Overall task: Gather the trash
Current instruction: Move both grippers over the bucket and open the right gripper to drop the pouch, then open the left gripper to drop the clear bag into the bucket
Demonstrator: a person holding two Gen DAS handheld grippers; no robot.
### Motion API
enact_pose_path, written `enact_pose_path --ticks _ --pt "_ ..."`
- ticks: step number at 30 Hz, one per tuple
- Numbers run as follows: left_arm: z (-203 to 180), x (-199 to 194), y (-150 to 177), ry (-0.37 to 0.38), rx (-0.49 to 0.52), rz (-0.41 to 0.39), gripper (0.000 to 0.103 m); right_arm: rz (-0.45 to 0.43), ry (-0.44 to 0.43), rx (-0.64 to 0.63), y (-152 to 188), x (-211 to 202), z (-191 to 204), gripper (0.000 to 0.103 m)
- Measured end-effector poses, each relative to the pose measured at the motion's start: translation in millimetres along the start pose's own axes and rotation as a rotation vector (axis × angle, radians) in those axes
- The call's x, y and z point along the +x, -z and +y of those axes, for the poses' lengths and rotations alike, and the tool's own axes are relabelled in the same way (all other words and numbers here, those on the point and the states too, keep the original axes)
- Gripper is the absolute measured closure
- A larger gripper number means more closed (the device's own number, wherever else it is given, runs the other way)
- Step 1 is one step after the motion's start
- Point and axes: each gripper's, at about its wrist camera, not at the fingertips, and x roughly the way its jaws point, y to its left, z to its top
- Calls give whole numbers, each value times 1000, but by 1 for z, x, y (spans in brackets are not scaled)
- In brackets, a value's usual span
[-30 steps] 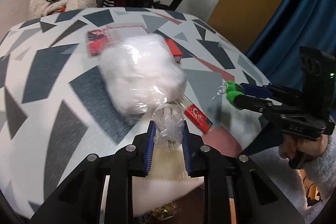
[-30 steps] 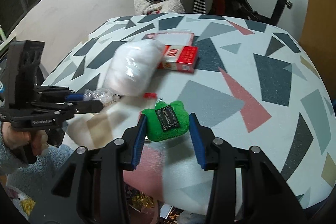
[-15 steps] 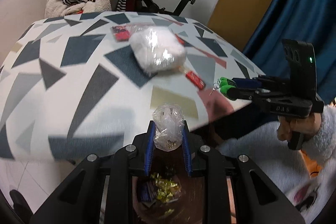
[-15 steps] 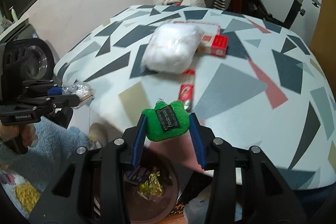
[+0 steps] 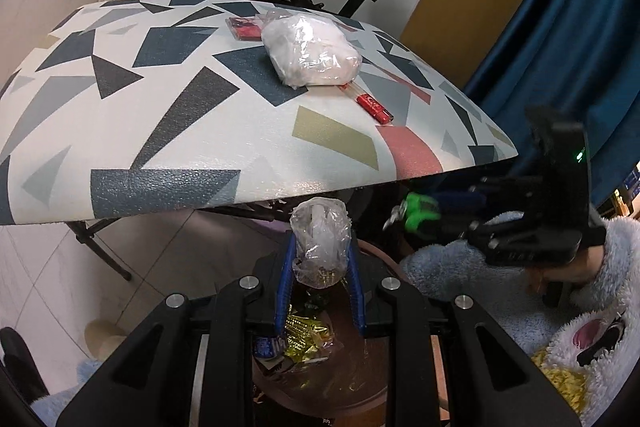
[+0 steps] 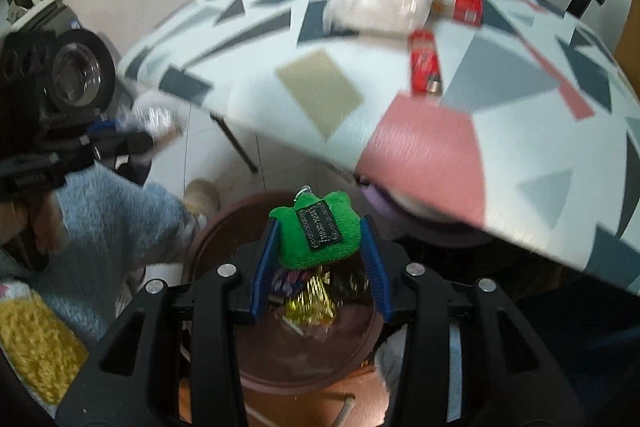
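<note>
The surface (image 5: 168, 115) is white with scattered navy, grey, olive and pink shards. A bright green plush keychain (image 6: 316, 235) bears a black patterned label. The round bin (image 6: 304, 367) is reddish brown, holding gold foil wrappers (image 6: 312, 301).

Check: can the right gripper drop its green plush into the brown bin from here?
Probably yes. The right gripper holds the green plush directly over the open brown bin; nothing between them, table edge sits off to the side.

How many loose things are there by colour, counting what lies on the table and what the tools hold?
Red: 2, the box and the tube
White: 1, the bag
Clear: 1, the wrapper in the left tool
Green: 1, the plush in the right tool
Total: 5
</note>
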Motion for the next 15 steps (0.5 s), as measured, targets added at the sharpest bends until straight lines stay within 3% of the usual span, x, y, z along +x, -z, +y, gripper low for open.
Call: enact_pose_path --ticks 8,15 --pt "-4 5 3 0 19 15 79 84 29 18 12 15 -1 53" --pt "-3 6 10 8 20 12 79 17 36 30 10 6 -9 31"
